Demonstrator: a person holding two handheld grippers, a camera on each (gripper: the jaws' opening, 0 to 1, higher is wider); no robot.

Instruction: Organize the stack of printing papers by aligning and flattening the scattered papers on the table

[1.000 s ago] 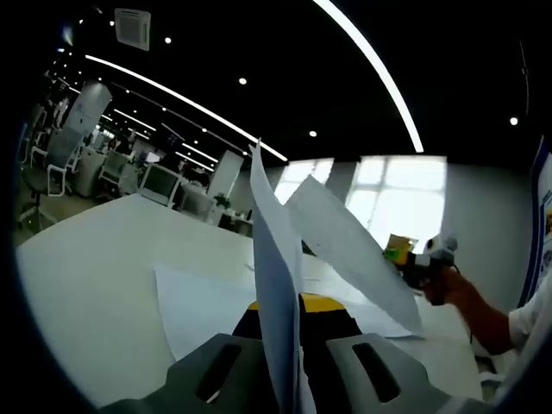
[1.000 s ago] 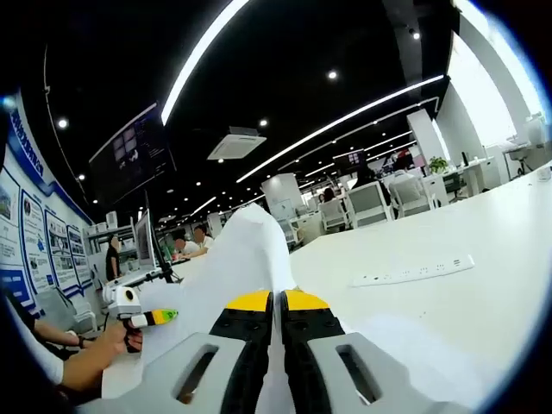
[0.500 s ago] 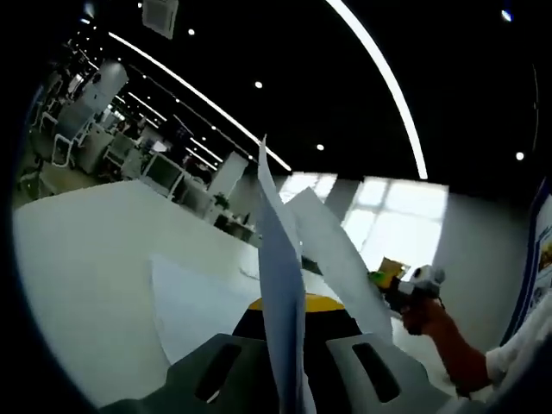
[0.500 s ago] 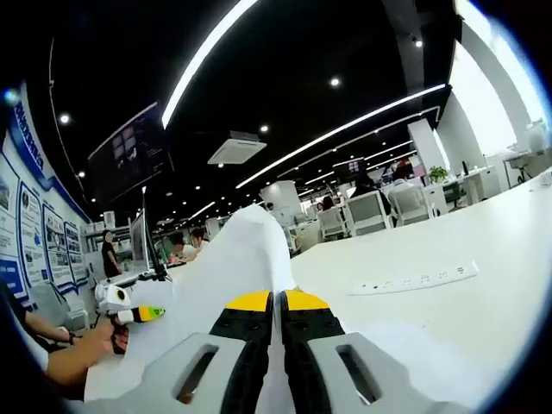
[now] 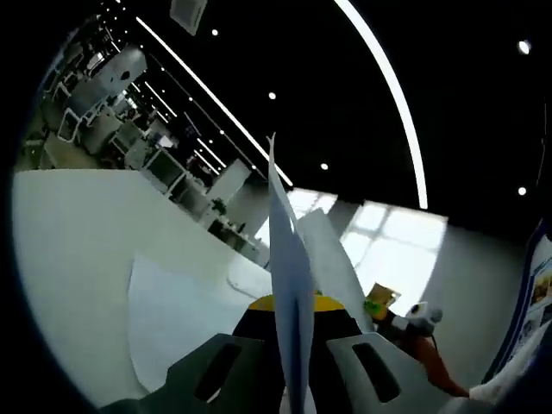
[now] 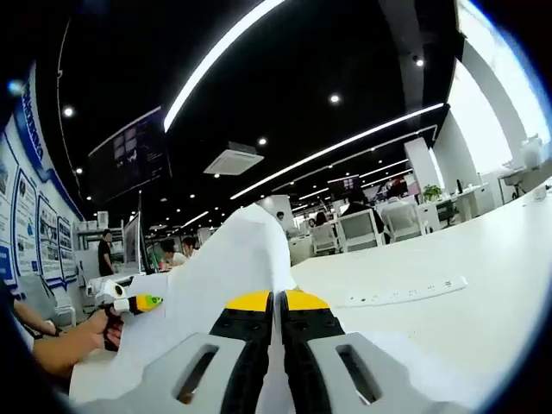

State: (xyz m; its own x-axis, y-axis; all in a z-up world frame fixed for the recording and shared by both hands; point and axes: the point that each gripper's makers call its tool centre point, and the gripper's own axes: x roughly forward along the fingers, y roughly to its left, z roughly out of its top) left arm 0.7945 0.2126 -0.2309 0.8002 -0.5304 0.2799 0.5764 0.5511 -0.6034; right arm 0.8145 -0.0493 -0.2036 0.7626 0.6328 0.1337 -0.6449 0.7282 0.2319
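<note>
Left gripper (image 5: 293, 304), jaws pinched on a paper sheet (image 5: 289, 259) held on edge above the bench (image 5: 69, 233). Right gripper (image 6: 276, 302), jaws likewise closed on the same lifted paper's far side. Another sheet (image 5: 181, 310) lies flat below. Step in hand: lifting to square the papers; the next move probably calls for lowering the lifted paper evenly onto the flat one.

Dim black ceiling cut by bright LED strip lights (image 6: 226, 53), windows (image 5: 392, 250) blown out behind the backlit paper (image 5: 289, 285), table (image 6: 483, 293) evenly lit below, heavy fisheye bending at the edges, far desks soft.
</note>
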